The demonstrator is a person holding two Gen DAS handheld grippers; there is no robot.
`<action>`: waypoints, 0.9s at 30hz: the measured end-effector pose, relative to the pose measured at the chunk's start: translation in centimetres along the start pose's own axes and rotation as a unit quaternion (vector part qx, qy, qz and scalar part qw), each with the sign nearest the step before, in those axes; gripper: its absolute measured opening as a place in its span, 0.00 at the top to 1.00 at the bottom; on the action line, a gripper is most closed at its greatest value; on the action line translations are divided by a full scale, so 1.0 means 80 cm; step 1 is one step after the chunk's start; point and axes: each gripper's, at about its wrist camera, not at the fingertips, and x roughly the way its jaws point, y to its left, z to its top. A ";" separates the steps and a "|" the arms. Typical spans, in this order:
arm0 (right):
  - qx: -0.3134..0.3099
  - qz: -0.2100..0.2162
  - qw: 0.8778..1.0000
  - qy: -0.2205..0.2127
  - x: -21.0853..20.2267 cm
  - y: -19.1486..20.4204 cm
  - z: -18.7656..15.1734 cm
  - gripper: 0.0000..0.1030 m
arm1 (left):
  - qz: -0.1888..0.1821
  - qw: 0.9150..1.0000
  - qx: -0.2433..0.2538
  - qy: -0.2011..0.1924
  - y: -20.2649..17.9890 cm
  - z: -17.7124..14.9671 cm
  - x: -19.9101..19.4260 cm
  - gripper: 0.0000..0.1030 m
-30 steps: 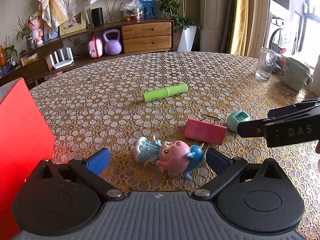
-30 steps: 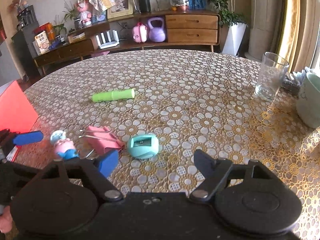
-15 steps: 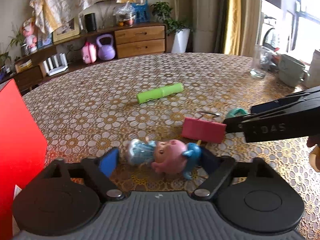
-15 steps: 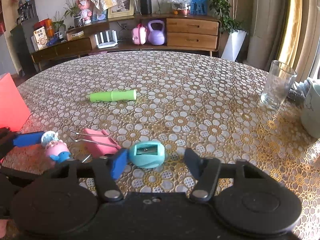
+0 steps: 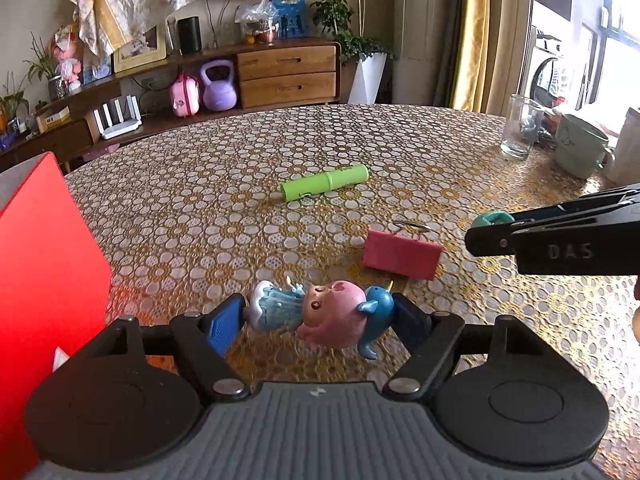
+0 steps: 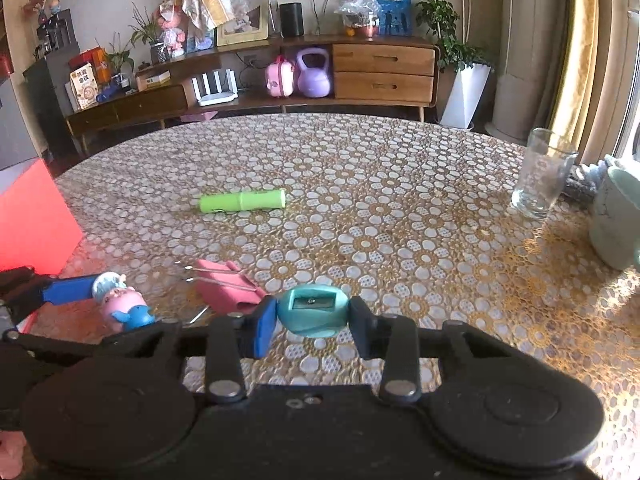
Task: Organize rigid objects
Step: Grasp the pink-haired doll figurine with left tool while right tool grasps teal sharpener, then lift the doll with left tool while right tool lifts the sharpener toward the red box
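Left gripper (image 5: 318, 316): jaws set against both ends of a small plastic pig figurine with a pink head, pale-blue dress and blue fish-shaped hat (image 5: 320, 312); the figurine lies crosswise between the blue pads, its long axis running pad to pad, dress end at the left pad, hat end at the right, so it is held end to end. Right gripper (image 6: 312, 316): jaws closing on a teal, rounded plastic pencil sharpener (image 6: 313, 311), blade slot facing up; both pads appear to touch its sides, and it seems slightly clear of the cloth, though that is hard to judge. Just beyond and left of the right gripper: a pink metal binder clip with wire handles (image 6: 228, 284), lying flat between the two grippers, nearer the right one. Farther out, mid-table: a lime-green plastic cylinder with a cap seam (image 5: 325, 182), long axis across the view, well apart from both grippers. At the left edge: a red, flat-sided box or board (image 5: 44, 264), nearest the left gripper, the likely place for sorted items. Far right: a clear drinking glass (image 6: 540, 176) and a pale-green ceramic mug (image 6: 616, 224). All rest on a round table with a gold floral lace cloth (image 5: 400, 148).
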 end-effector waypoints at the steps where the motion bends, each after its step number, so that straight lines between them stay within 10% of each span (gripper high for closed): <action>1: -0.003 0.002 1.000 0.000 -0.009 0.003 0.001 0.63 | -0.003 1.000 -0.001 0.000 0.000 0.000 -0.006 0.24; 27: -0.031 0.064 0.997 -0.022 -0.214 0.129 -0.009 0.63 | -0.020 0.999 -0.018 -0.029 0.046 0.008 -0.223 0.24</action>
